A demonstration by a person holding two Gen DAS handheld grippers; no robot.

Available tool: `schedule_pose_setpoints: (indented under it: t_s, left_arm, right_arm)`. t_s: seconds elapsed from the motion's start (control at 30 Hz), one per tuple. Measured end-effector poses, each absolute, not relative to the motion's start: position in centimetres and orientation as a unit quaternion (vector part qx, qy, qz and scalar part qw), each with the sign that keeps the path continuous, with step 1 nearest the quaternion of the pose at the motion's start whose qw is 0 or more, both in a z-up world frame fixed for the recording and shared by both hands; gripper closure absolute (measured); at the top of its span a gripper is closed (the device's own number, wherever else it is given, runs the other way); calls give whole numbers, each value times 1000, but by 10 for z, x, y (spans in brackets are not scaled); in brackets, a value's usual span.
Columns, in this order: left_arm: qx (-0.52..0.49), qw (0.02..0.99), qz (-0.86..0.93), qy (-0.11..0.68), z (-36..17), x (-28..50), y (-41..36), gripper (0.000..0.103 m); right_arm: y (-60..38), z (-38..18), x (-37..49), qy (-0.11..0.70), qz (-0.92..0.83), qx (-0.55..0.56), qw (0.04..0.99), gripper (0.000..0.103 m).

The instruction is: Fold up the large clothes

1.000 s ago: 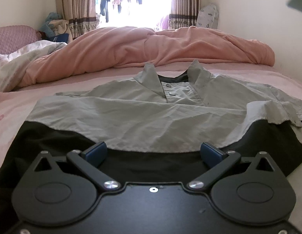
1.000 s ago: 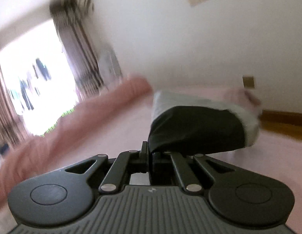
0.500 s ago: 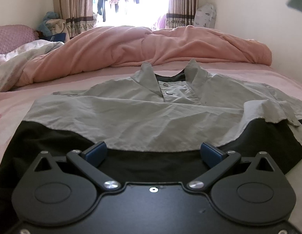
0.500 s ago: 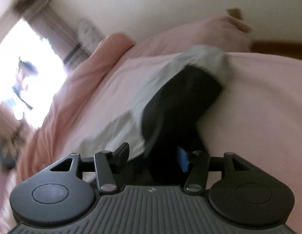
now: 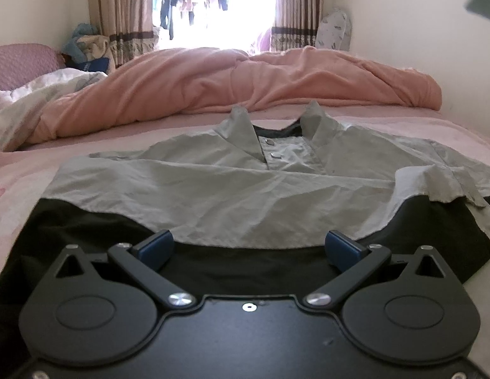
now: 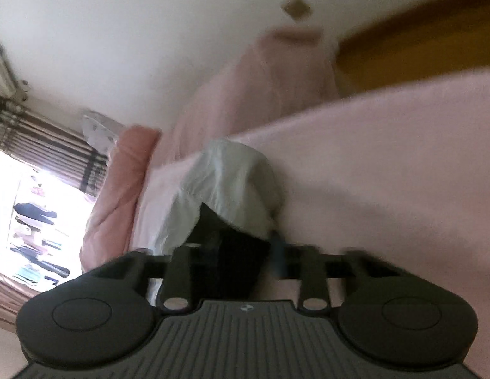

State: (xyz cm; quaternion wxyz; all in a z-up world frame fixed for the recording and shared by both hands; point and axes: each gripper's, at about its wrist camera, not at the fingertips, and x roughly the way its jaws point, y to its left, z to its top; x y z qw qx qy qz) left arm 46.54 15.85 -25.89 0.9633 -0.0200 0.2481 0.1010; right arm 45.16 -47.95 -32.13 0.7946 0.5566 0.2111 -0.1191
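The shirt (image 5: 213, 195) is thin woven cloth, matt and finely creased, pale grey above a black band, with small glossy buttons (image 5: 275, 156) at 12 o'clock. The bed (image 5: 20, 177) wears a smooth pink sheet; the duvet (image 5: 213, 79) looks soft and fleecy. The left gripper (image 5: 248, 248) is matt black plastic with shiny metal pivots and smooth blue fingers (image 5: 156, 246). The right gripper (image 6: 227, 260) has a ribbed grey top.

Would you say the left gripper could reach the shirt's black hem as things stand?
Probably yes: the left gripper is open right over the black hem of the shirt, which lies flat on the bed, with nothing between them.
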Motion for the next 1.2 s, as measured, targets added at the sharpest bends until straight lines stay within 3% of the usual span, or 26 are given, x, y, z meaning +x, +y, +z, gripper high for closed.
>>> schedule_pose_setpoints:
  t_s: [0.1, 0.33, 0.8, 0.93, 1.1, 1.2]
  left_arm:
    - [-4, 966, 99, 238, -253, 457, 154, 0]
    - [28, 962, 108, 249, -245, 442, 150, 0]
    - [14, 950, 111, 292, -219, 403, 187, 0]
    - [24, 936, 143, 320, -211, 373, 223, 0]
    - [57, 929, 212, 298, -207, 323, 262, 0]
    - [27, 927, 221, 302, -214, 302, 288, 0]
  right_arm:
    - [-478, -318, 453, 196, -117, 539, 811, 87]
    - [-450, -273, 443, 159, -131, 428, 880, 88]
    - [-424, -251, 444, 192, -114, 361, 905, 92]
    - [-380, -217, 421, 158, -77, 311, 934, 92]
    - [-282, -182, 402, 127, -23, 220, 967, 91]
    - [-211, -174, 392, 124, 2, 165, 978, 91]
